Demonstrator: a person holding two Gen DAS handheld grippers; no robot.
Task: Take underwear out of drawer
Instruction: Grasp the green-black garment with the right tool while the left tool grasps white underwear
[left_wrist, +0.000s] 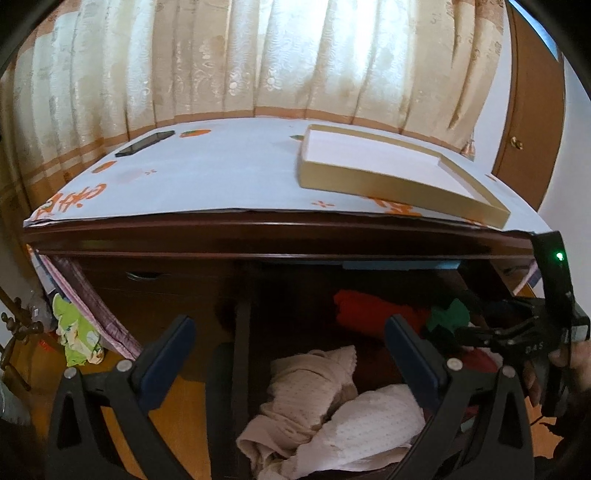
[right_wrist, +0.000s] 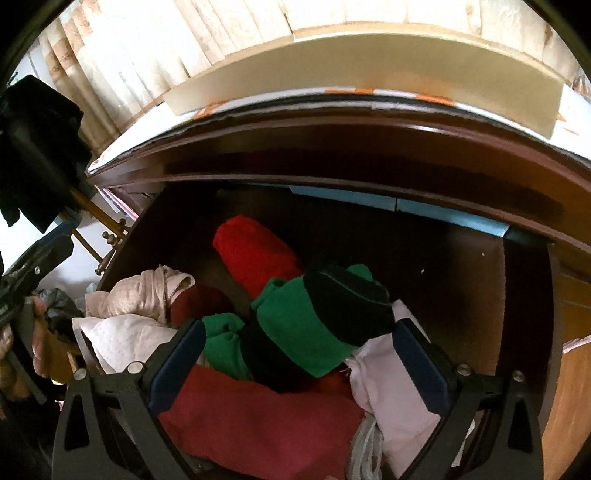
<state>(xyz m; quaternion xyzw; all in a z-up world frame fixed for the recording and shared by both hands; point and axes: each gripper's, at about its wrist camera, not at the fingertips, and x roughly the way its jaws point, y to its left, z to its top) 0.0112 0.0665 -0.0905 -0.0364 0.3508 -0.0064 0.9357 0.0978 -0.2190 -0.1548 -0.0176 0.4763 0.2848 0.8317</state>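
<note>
The dark wooden drawer (right_wrist: 517, 332) stands pulled open under the desk top, full of folded clothes. In the right wrist view my right gripper (right_wrist: 301, 332) is open just above a green and black garment (right_wrist: 314, 332), its jaws to either side, with a red bundle (right_wrist: 255, 254), a dark red cloth (right_wrist: 258, 417) and a white piece (right_wrist: 391, 384) around it. In the left wrist view my left gripper (left_wrist: 291, 328) is open above the drawer's left end, over beige and white underwear (left_wrist: 325, 402). The right gripper (left_wrist: 517, 332) shows at the right edge.
A shallow gold box lid (left_wrist: 388, 170) and a black phone (left_wrist: 144, 144) lie on the cloth-covered desk top (left_wrist: 221, 173). Curtains (left_wrist: 258, 55) hang behind. A closed drawer front (left_wrist: 147, 291) is to the left, with bags and clutter beside the desk.
</note>
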